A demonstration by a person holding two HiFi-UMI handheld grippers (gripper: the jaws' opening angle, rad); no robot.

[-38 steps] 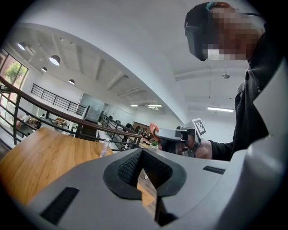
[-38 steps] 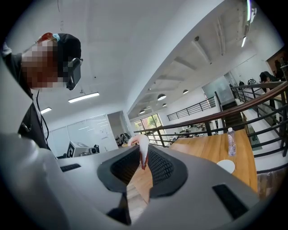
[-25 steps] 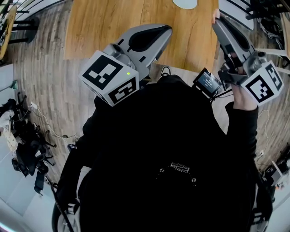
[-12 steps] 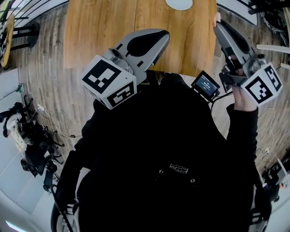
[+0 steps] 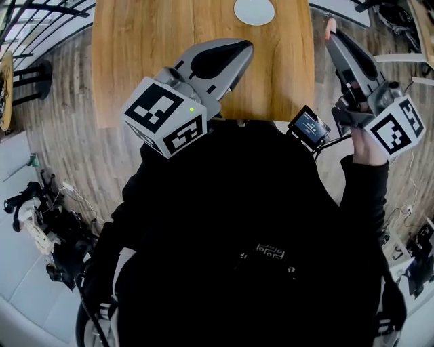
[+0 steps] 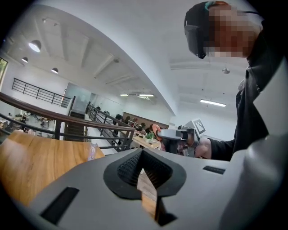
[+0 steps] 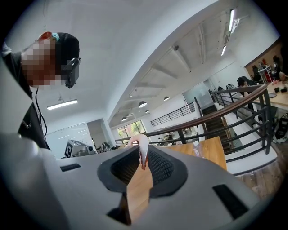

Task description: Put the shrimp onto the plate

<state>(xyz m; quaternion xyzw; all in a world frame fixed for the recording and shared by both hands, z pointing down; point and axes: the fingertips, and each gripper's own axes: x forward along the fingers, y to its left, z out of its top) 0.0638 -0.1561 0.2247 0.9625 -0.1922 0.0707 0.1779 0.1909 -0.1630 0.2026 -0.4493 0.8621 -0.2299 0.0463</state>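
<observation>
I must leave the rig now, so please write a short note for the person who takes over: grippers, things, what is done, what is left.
Left gripper: jaws together, nothing in them, over the near edge of the wooden table.
Right gripper: shut on the shrimp, in the air beside the table's right edge.
Plate: on the table farther ahead, nothing seen on it.
Done: shrimp is gripped. Left: bring it over the plate and release it.

More of the counter (image 5: 149, 61) shows now, and the plate (image 5: 254, 11), cut off before, sits whole in view, closer to the left gripper (image 5: 239, 47) and the right gripper (image 5: 332, 37).
</observation>
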